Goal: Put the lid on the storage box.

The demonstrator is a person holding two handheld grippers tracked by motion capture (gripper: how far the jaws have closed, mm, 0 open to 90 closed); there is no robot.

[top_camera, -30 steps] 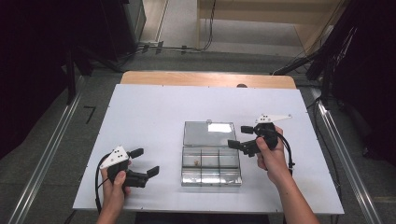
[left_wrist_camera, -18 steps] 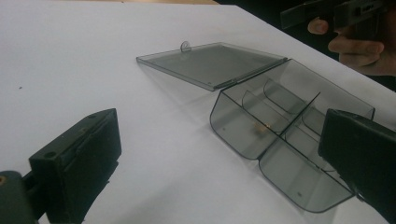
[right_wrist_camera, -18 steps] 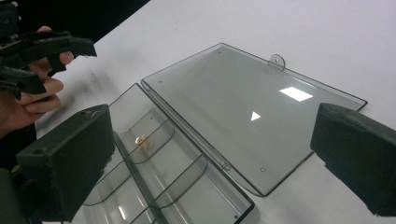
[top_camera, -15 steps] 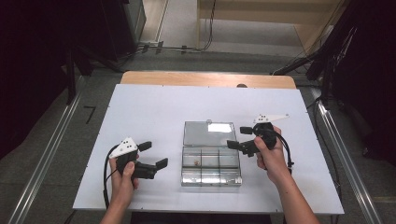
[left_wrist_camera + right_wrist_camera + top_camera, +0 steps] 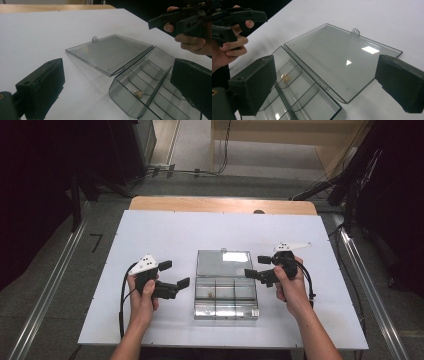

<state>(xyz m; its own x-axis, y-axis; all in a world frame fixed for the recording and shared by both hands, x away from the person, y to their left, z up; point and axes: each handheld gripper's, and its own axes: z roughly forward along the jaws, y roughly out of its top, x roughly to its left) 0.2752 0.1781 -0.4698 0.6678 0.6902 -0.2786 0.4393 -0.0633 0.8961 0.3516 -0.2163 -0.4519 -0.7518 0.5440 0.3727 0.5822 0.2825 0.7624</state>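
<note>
Tiny gold item [image 5: 139,93] in box [image 5: 130,110], unidentifiable

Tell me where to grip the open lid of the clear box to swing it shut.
Grip the lid at its free far edge, by the small round tab, coming from the side away from the compartments. It lies flat on the table, hinged along the box, so that edge probably gives the most leverage.

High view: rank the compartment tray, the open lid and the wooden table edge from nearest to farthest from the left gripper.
From the left gripper:
1. Compartment tray, just to its right.
2. Open lid, lying flat beyond the tray.
3. Wooden table edge, along the far side.
</note>
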